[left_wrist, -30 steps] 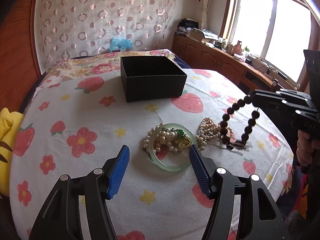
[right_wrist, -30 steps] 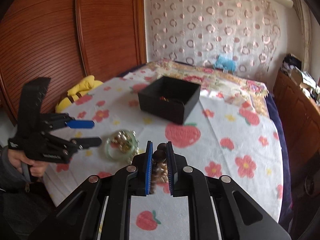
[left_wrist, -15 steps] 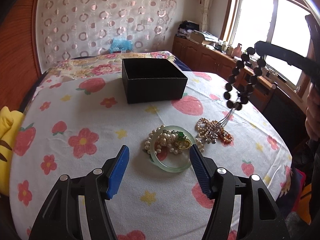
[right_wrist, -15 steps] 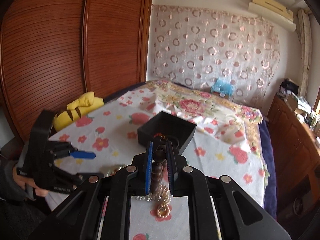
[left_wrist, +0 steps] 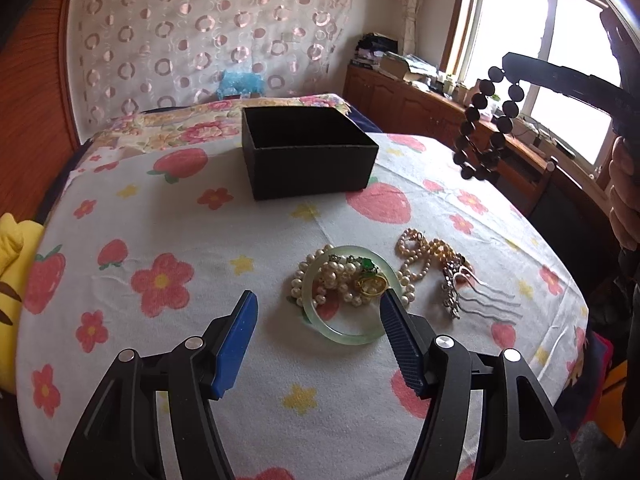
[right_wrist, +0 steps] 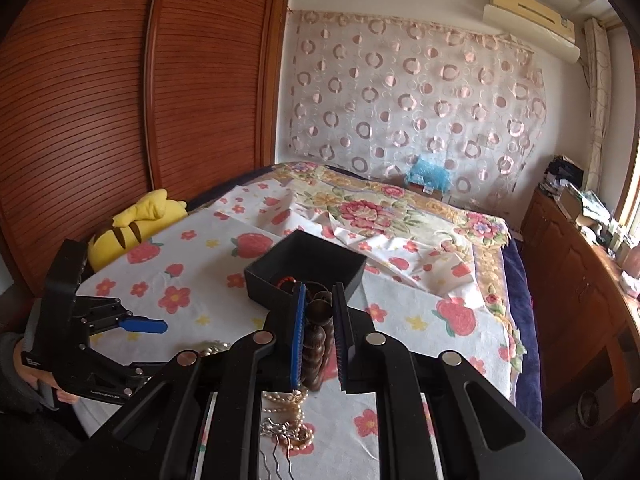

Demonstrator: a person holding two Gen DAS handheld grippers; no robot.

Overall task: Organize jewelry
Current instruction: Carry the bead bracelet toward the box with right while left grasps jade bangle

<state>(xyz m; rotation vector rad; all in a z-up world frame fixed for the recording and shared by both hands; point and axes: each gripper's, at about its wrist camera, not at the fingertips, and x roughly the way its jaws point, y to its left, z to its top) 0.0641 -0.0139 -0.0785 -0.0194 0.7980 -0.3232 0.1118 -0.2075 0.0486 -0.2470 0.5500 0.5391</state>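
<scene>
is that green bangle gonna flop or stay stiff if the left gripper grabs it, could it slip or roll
The green bangle looks a rigid, glossy ring, so probably stiff and slippery. Lying flat it shouldn't roll, though on edge it might. Pearl strands draped across it would likely drag along.

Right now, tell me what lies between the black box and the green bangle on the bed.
Only bare printed sheet: the left wrist view shows nothing between the black box and the green bangle.

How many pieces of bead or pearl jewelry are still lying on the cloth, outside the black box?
2 that I can separate: white pearl strand piled on the green bangle, and pinkish pearl strand to its right. The dark bead bracelet hangs in the air from the right claw. Tangled strands may hide more.
</scene>
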